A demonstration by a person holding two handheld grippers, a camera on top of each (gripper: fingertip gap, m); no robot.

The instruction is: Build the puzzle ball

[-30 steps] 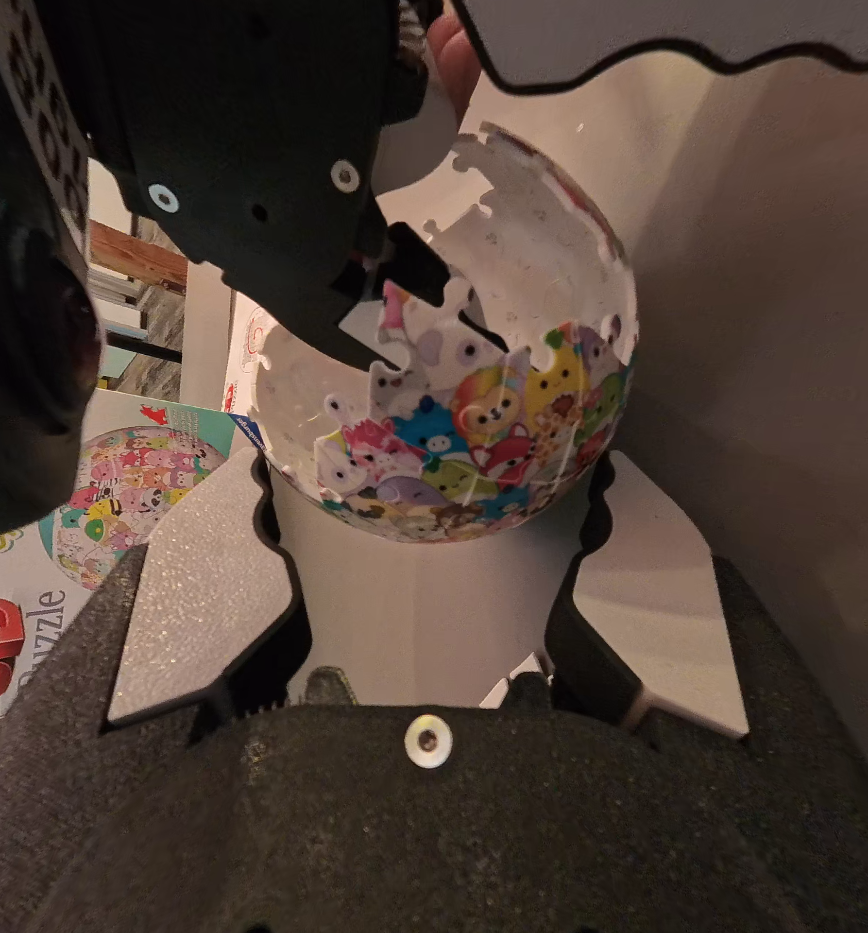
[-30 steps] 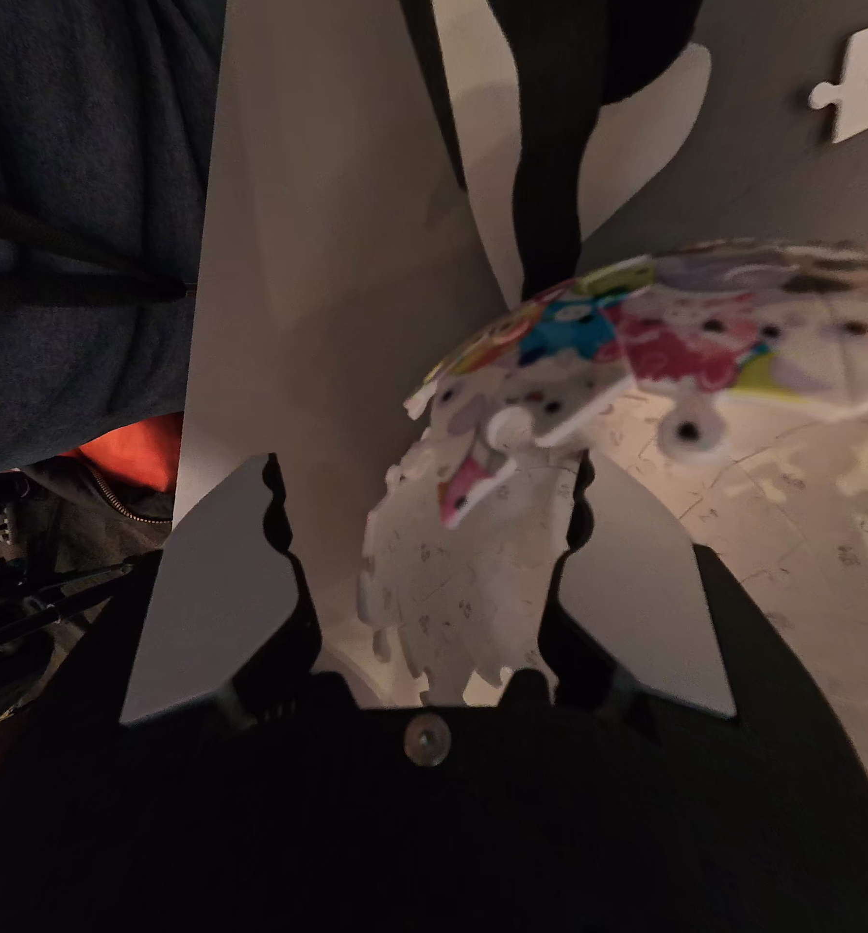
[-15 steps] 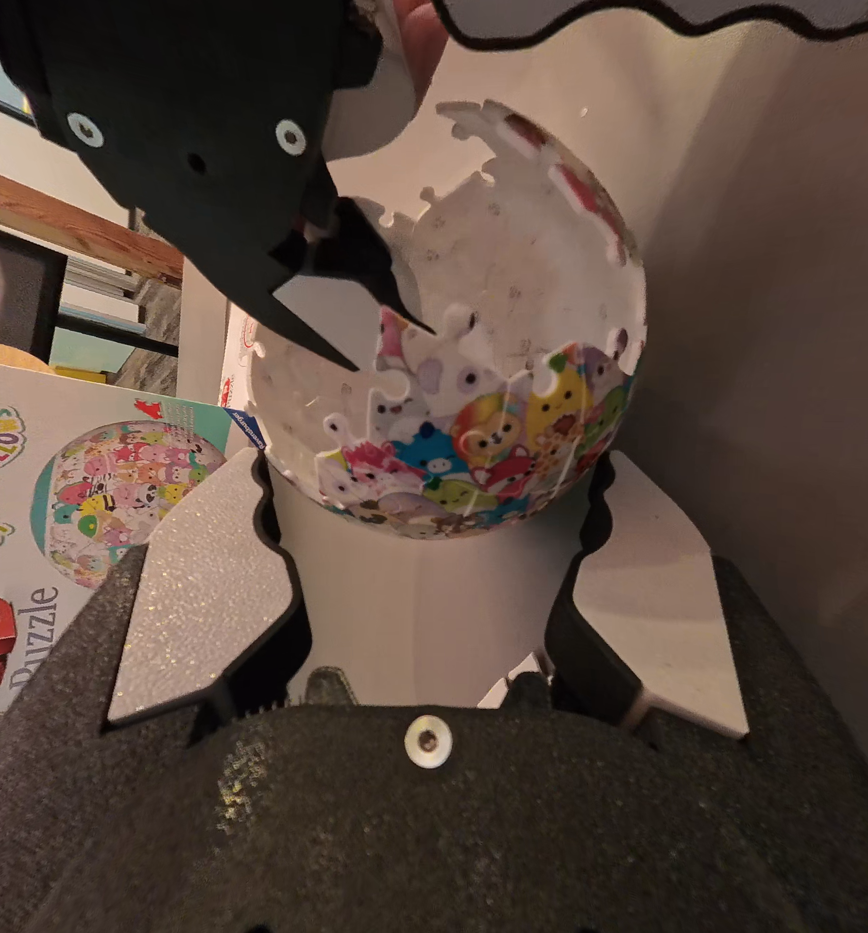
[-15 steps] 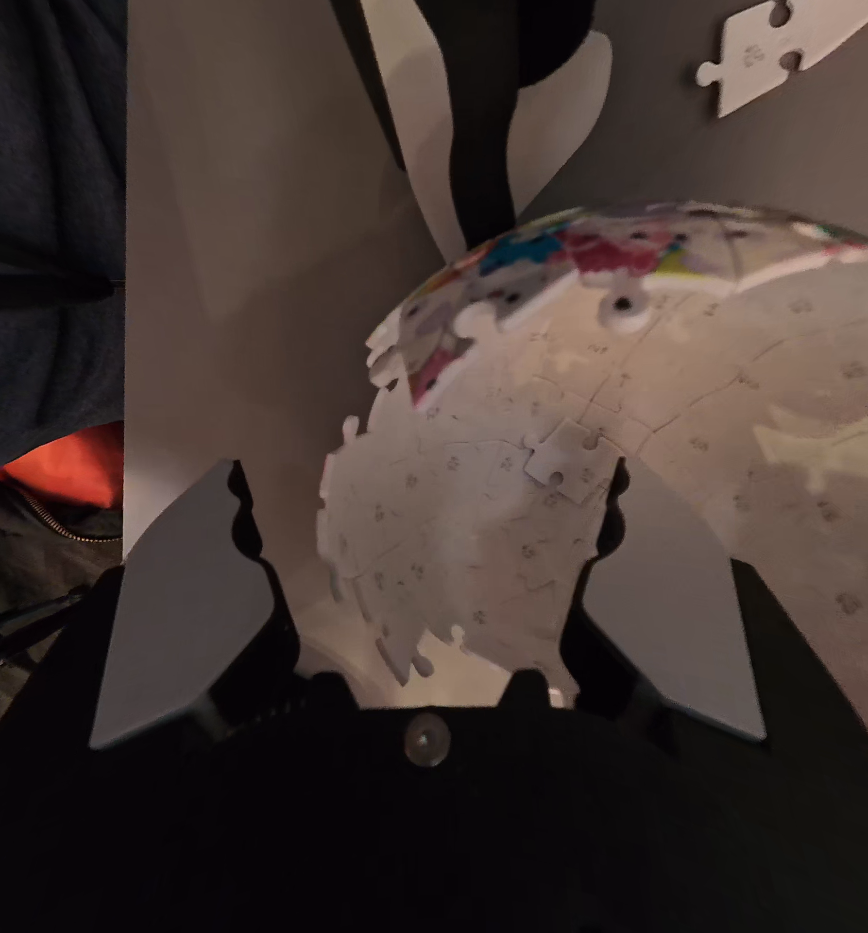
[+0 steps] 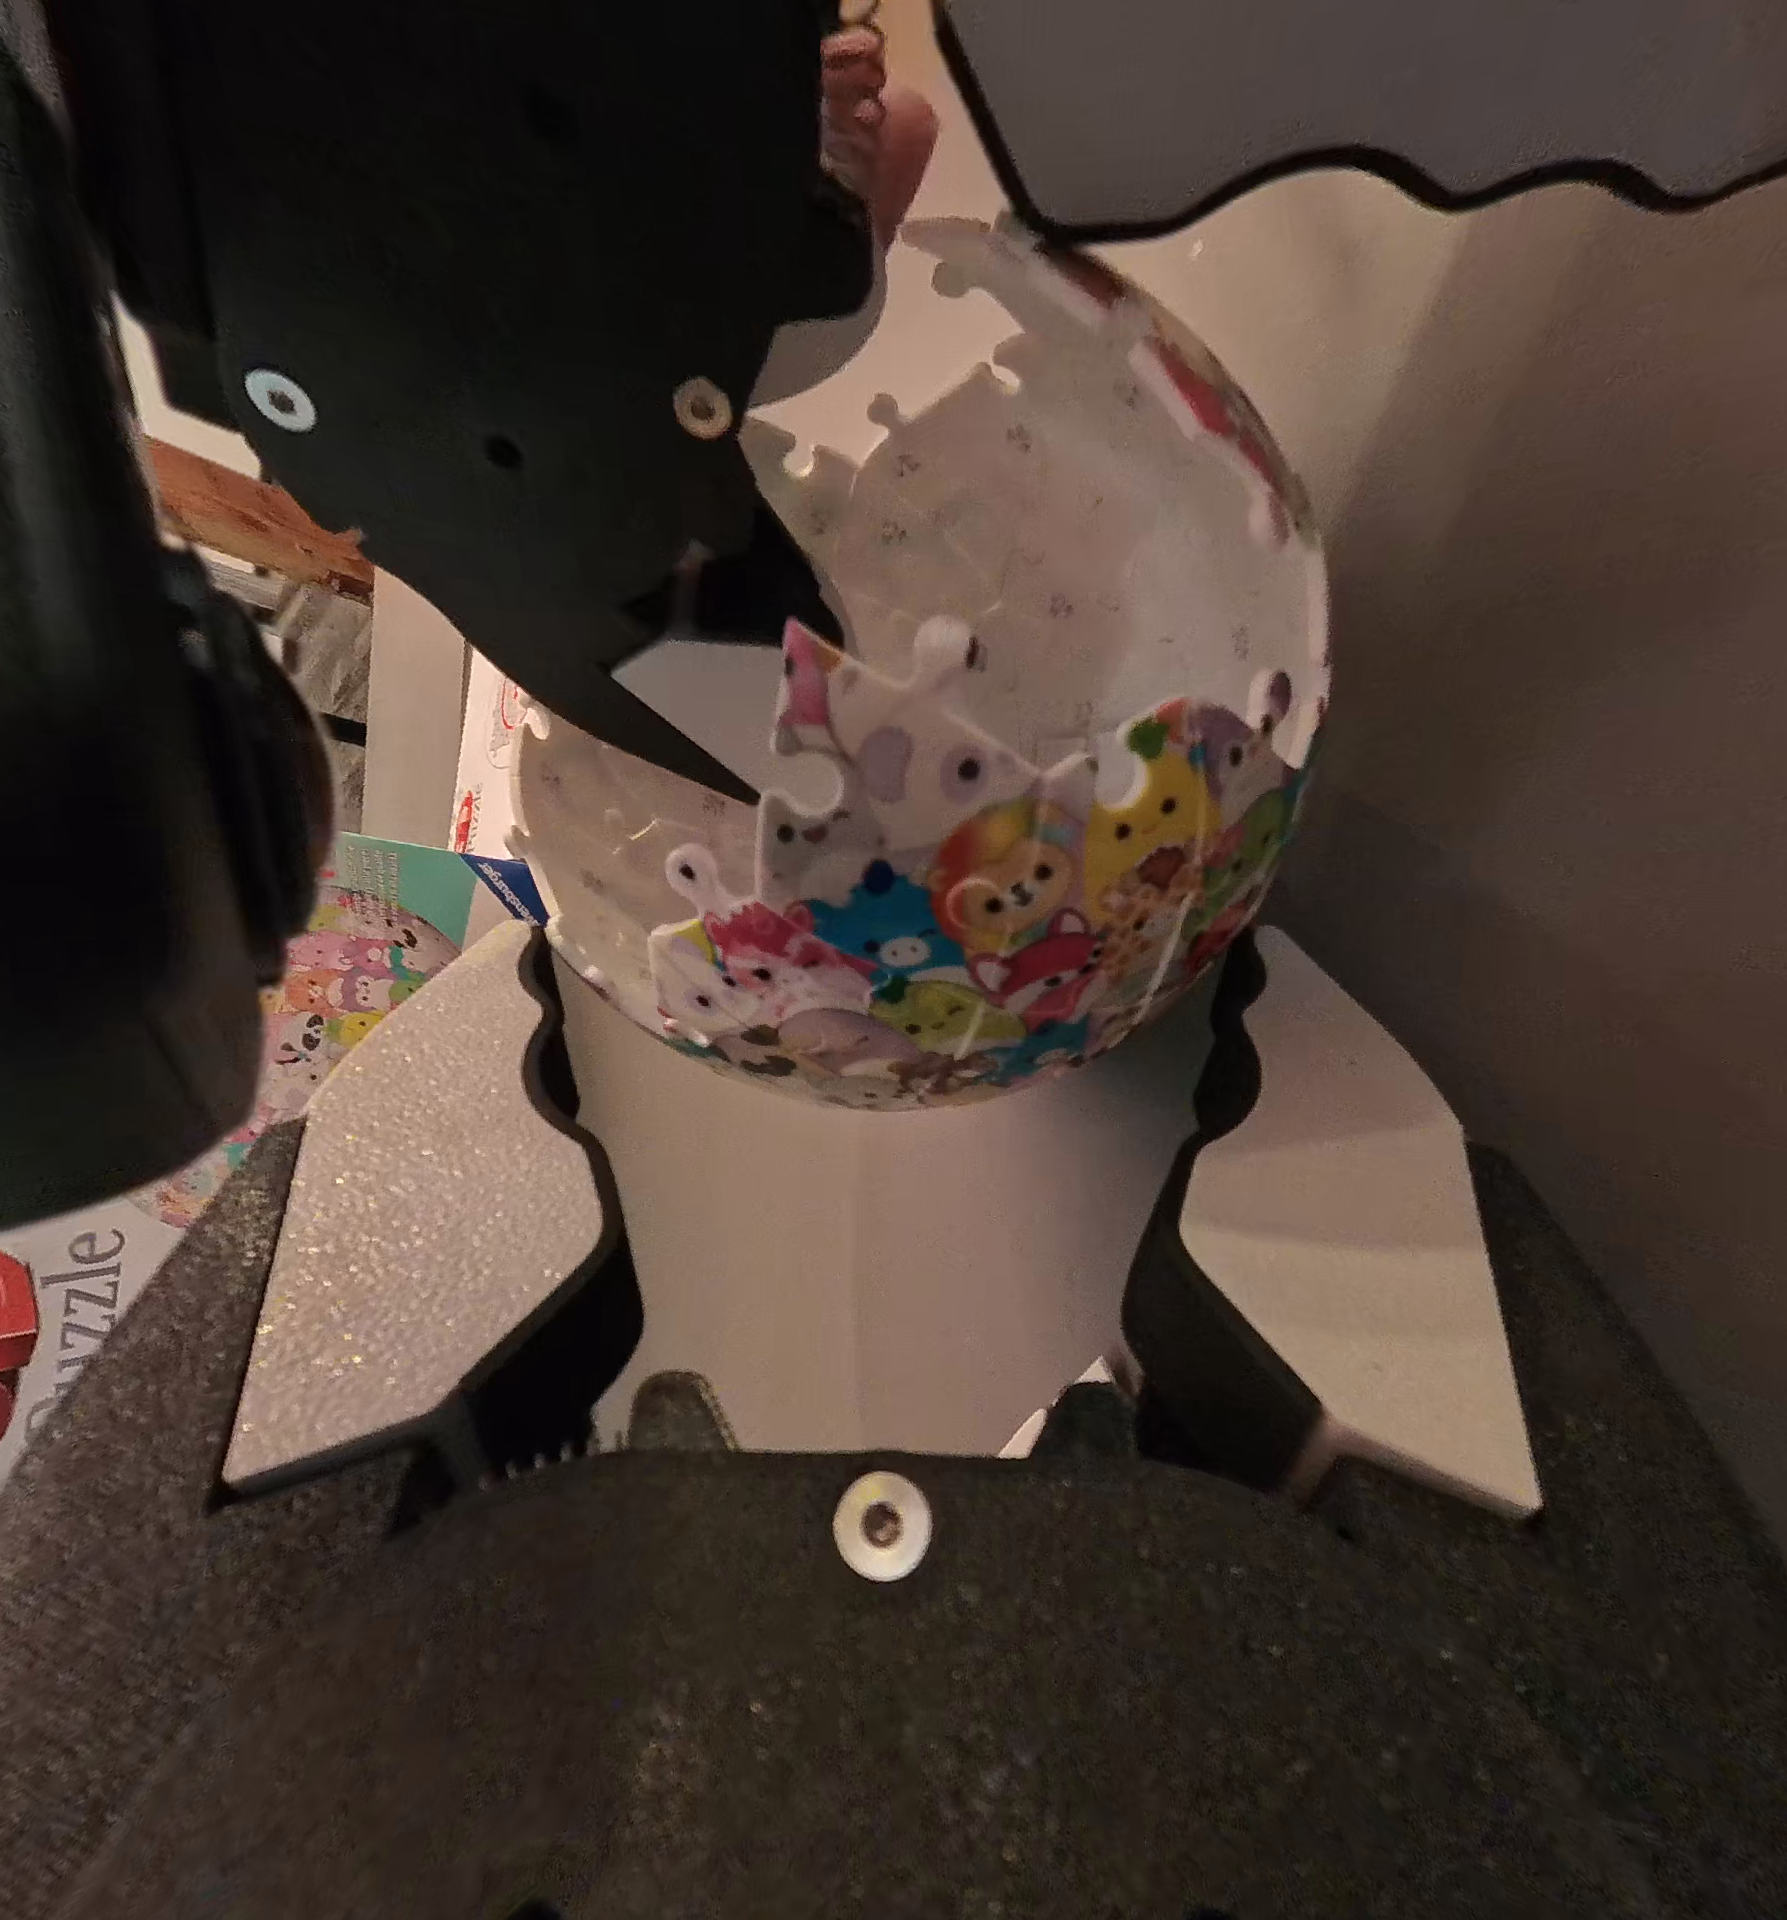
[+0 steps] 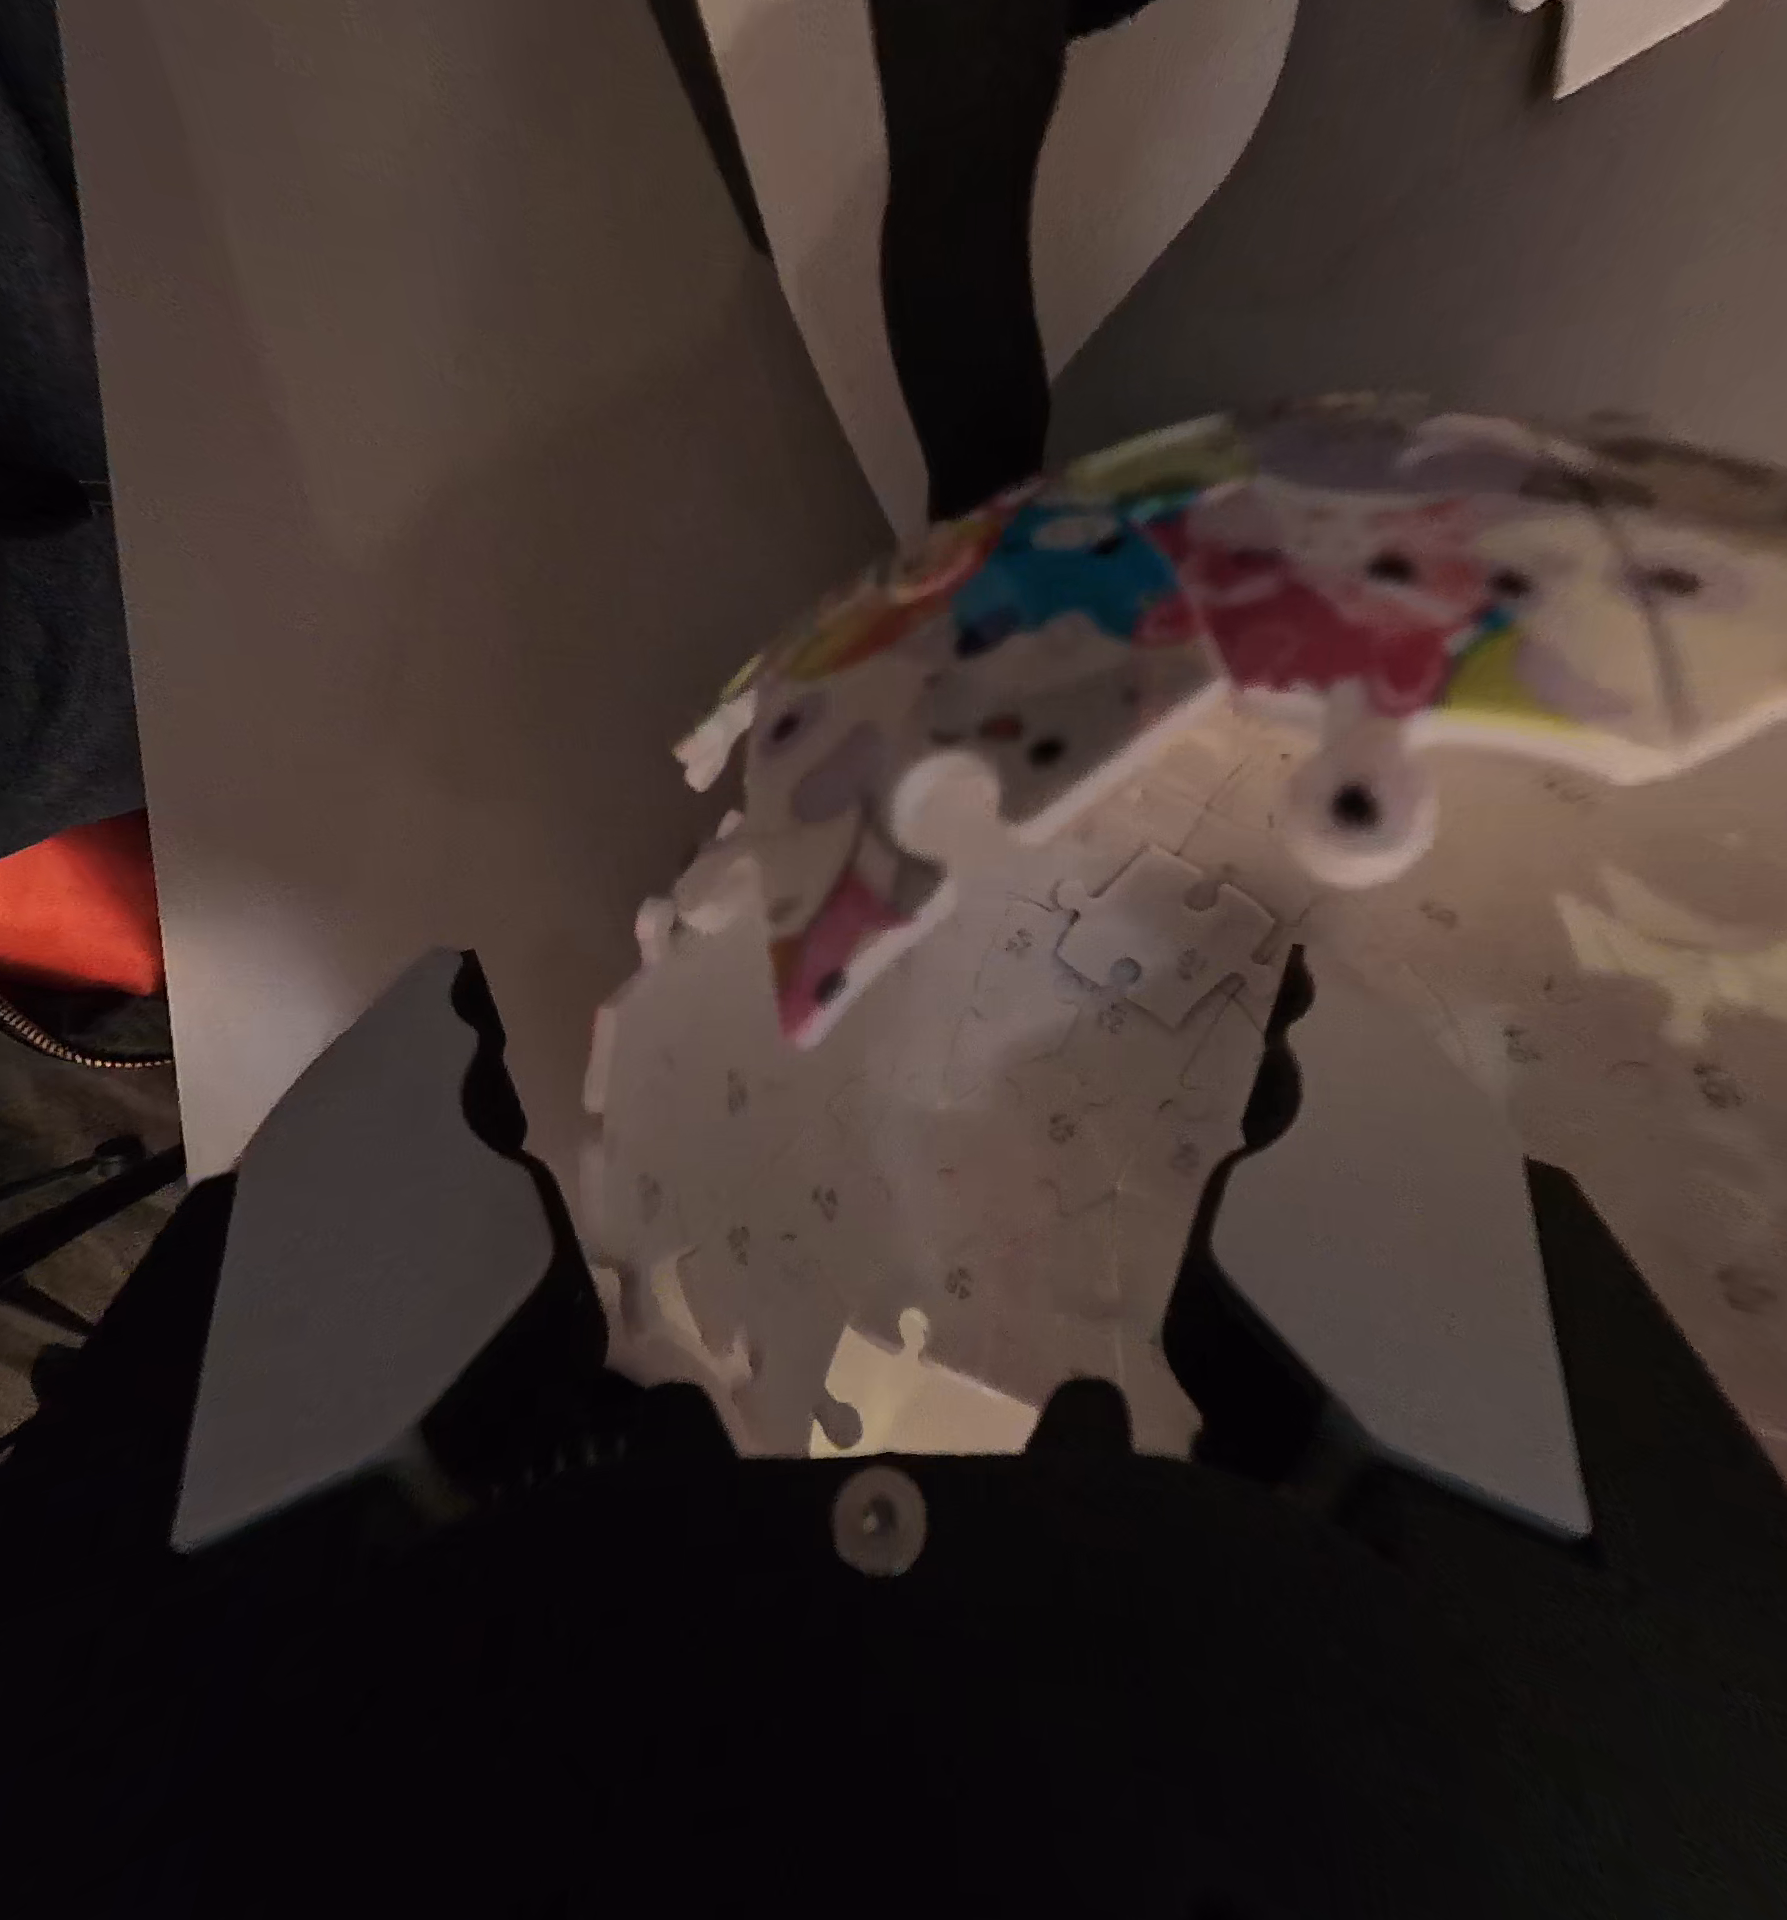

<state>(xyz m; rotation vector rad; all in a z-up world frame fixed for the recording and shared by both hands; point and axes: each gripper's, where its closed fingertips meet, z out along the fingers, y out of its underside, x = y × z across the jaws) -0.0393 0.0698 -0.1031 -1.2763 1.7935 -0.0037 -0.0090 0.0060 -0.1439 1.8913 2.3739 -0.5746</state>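
Pale tabletop point(image 5: 847, 1247) under dim light carries your work. At far left lies the puzzle box point(image 5: 37, 1299). Your left gripper point(image 5: 884, 956) stands released, the half-built puzzle ball point(image 5: 1024, 852) just beyond its fingertips. Your right gripper point(image 6: 873, 961) is released too, a loose white piece point(image 6: 1159, 930) lying inside the shell.

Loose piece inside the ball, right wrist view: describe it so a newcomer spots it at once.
Start at the half-built puzzle ball, open toward the camera. On its pale inner wall, below the colourful rim, lies one puzzle piece. Unlike the flush pieces around it, it sits raised and skewed, blank side up.
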